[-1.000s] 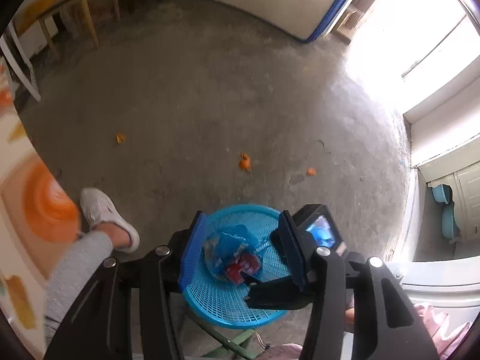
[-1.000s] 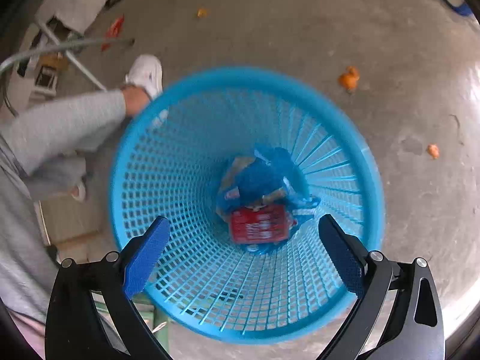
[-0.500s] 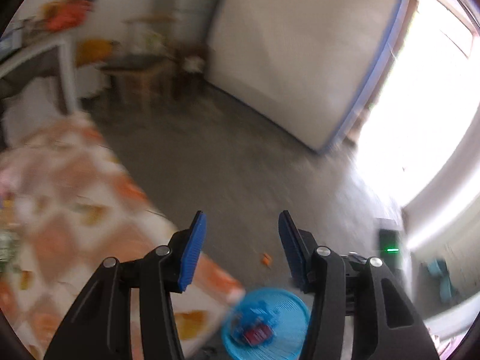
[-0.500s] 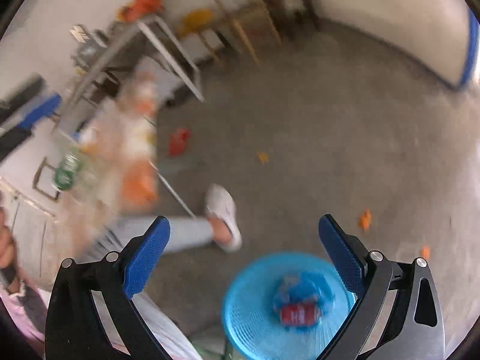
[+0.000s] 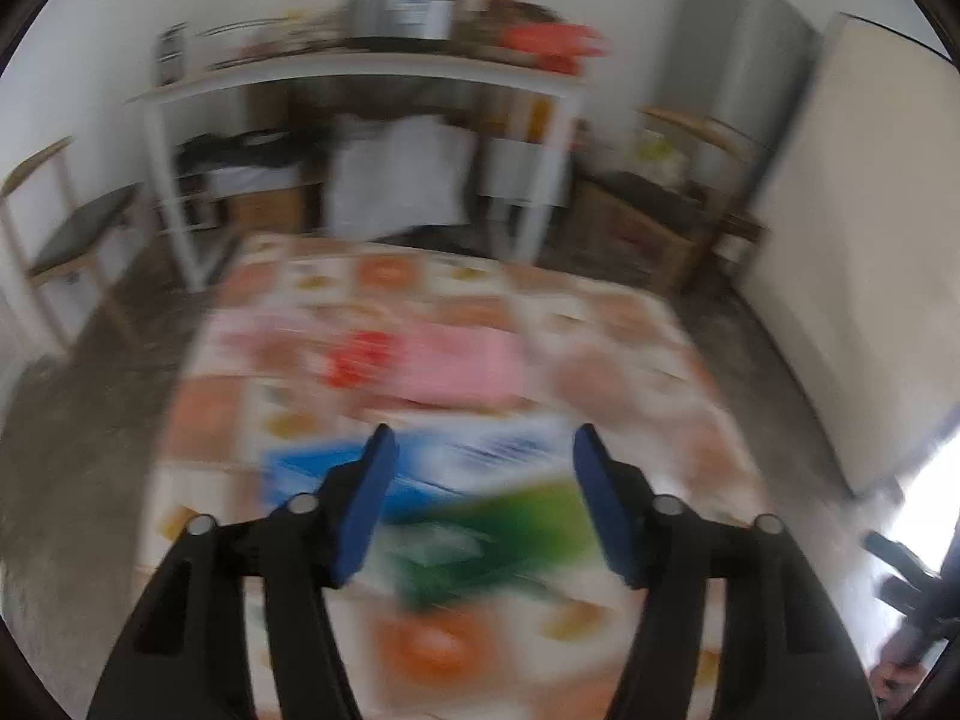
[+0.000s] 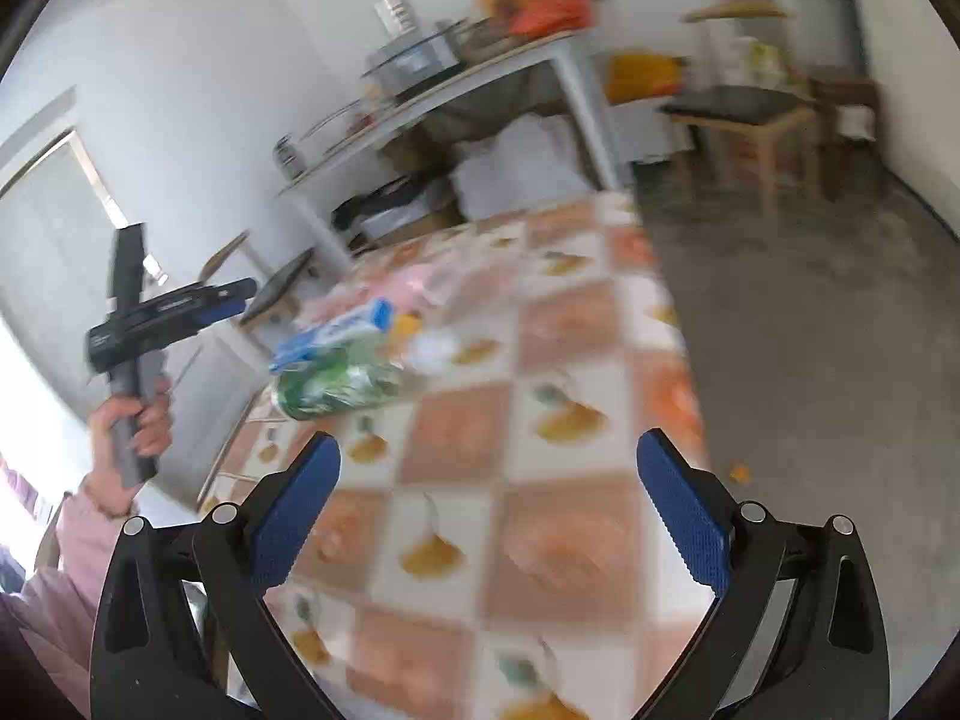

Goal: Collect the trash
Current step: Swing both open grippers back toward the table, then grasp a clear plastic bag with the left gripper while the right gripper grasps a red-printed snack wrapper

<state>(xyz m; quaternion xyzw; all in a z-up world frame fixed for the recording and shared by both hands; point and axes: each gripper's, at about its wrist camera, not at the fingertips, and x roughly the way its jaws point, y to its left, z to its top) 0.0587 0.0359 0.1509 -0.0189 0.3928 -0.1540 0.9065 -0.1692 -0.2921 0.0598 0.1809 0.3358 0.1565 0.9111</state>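
My left gripper hangs over a table with an orange-patterned cloth; its jaws are opening and nothing is between them. Beneath it lie a blurred green bag and a blue-and-white packet. Farther back sit a pink item and a red item. My right gripper stands open and empty above the near part of the same table. In the right wrist view the green bag and the packet lie at the left, with a hand holding the left gripper beside them.
A white shelf table loaded with kitchenware stands against the back wall. Wooden chairs stand at the right, another chair at the left. Bare concrete floor runs along the table's right side, with an orange scrap on it.
Both views have swung up from the blue basket on the floor to the table top. The basket has left the pictures. The left jaws stand wider apart than before.
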